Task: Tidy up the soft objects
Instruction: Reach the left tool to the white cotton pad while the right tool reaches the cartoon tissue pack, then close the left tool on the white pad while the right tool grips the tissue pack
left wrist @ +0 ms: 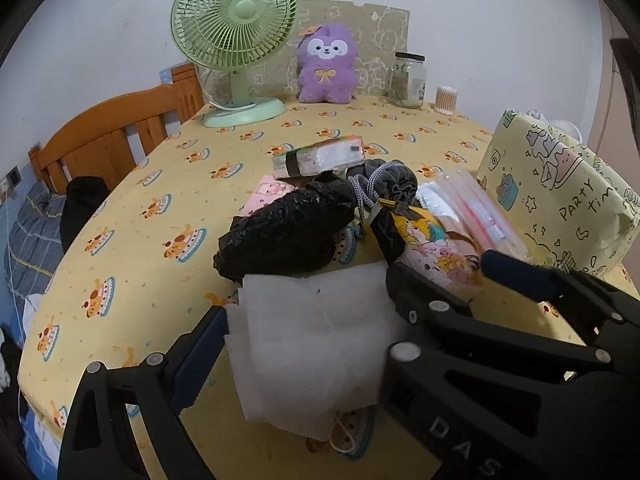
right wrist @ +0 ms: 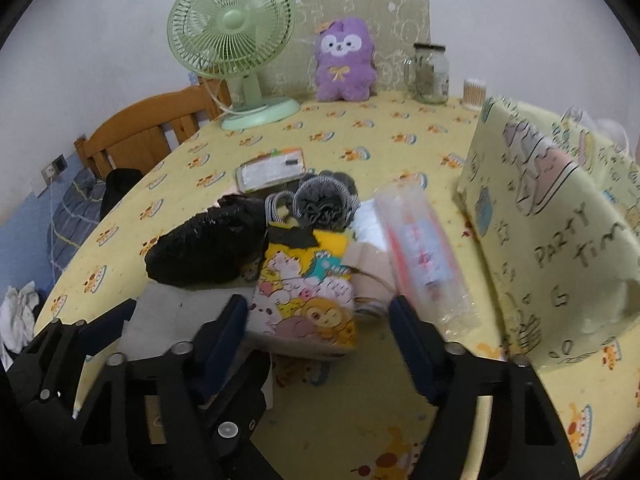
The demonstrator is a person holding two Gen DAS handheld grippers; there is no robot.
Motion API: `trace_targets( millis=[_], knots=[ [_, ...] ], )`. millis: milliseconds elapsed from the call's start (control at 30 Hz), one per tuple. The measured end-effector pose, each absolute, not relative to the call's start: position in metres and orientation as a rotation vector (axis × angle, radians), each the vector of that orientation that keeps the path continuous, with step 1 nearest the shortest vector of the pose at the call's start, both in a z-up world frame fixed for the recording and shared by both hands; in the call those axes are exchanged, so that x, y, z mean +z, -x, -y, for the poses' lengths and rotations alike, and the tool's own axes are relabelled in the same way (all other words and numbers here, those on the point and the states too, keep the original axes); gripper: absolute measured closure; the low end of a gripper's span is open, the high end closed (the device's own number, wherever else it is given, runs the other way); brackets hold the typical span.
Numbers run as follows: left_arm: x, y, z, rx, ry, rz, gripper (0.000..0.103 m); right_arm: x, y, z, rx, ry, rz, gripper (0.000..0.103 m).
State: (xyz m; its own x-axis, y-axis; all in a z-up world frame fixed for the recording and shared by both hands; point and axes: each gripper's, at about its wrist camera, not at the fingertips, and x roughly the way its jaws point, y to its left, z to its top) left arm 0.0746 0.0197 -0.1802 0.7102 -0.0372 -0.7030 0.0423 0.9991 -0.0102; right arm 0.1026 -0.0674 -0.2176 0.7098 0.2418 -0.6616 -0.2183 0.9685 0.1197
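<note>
A heap of soft things lies mid-table: a white foam sheet [left wrist: 316, 344], a black plastic bag [left wrist: 284, 232], a cartoon-print pouch [right wrist: 308, 296], a grey drawstring pouch [right wrist: 324, 200], a clear packet [right wrist: 424, 256] and a tissue pack [left wrist: 320, 156]. My left gripper [left wrist: 308, 320] is open, its fingers either side of the foam sheet, which rests on the table. My right gripper [right wrist: 316, 320] is open around the near end of the cartoon pouch; it also shows in the left wrist view [left wrist: 436, 276]. A purple plush [left wrist: 326, 64] sits at the back.
A green fan [left wrist: 236, 40] stands back left. A glass jar [left wrist: 408, 80] and a cotton swab tub [left wrist: 446, 100] stand back right. A yellow "party time" box [right wrist: 560, 232] stands at right. A wooden bed frame [left wrist: 112, 136] lies beyond the table's left edge.
</note>
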Motion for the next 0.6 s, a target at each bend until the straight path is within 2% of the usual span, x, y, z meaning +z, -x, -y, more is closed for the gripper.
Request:
trace_targets(
  millis=[33, 67, 267, 600],
  knots=[
    [-0.181, -0.076, -0.02, -0.048, -0.005, -0.781, 0.006, -0.218, -0.103, 0.068, 0.263, -0.04, -0.743, 0.036],
    [-0.181, -0.075, -0.019, -0.047, -0.007, -0.78, 0.006, -0.219, -0.103, 0.068, 0.266, -0.04, -0.741, 0.048],
    [-0.178, -0.074, -0.014, -0.043, -0.026, -0.767, 0.006, -0.215, -0.097, 0.069, 0.256, -0.028, -0.709, 0.052],
    [-0.178, -0.08, -0.007, -0.027, -0.041, -0.769, 0.004, -0.208, -0.093, 0.083, 0.23, -0.012, -0.668, 0.052]
  ],
)
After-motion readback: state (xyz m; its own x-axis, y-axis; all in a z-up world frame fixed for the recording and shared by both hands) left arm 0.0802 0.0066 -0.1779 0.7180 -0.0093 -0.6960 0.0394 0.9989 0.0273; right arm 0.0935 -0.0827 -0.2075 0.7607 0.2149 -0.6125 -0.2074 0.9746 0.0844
